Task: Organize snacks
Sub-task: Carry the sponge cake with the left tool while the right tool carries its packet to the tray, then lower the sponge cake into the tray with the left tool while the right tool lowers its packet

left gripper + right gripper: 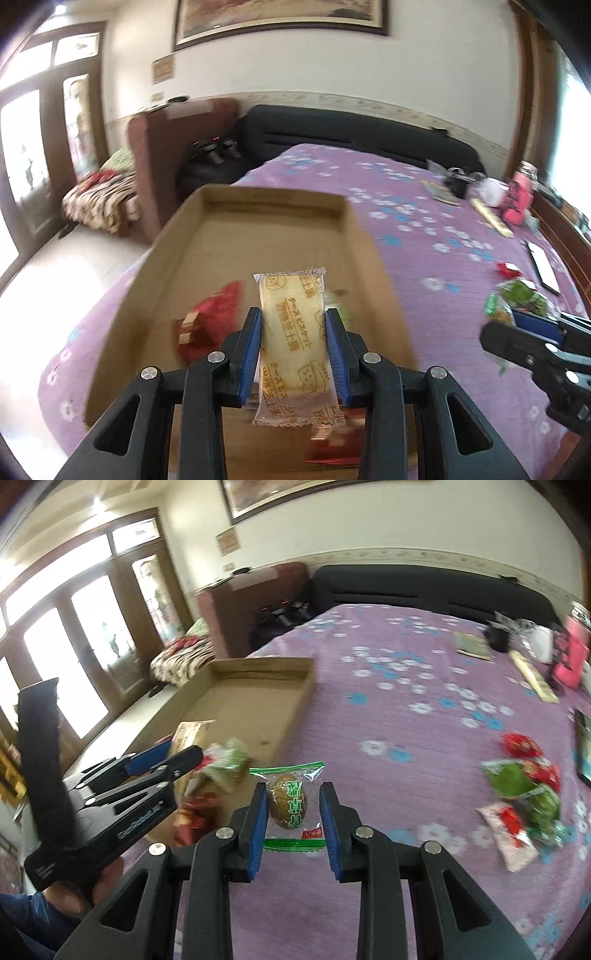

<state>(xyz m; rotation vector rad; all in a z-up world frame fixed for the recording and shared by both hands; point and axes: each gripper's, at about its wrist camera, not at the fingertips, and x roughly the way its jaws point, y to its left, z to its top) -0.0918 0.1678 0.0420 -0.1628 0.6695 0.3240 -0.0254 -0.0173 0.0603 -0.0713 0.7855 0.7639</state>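
Observation:
My left gripper point(293, 325) is shut on a yellow cheese-biscuit packet point(291, 332) and holds it over the near end of a shallow cardboard tray point(207, 240) on the purple bedspread. A red snack point(210, 321) and a green one point(341, 306) lie in the tray below. My right gripper point(293, 801) is shut on a clear green-edged packet holding a brown egg-shaped snack point(288, 805), to the right of the tray point(295, 705). The left gripper point(162, 760) shows at the left of the right wrist view.
Loose red and green snack packets point(524, 786) lie on the bedspread at the right. A phone point(583, 746), a book, a black pouch, a pink item and a yellow box lie near the far right edge. A black headboard and brown armchair stand beyond.

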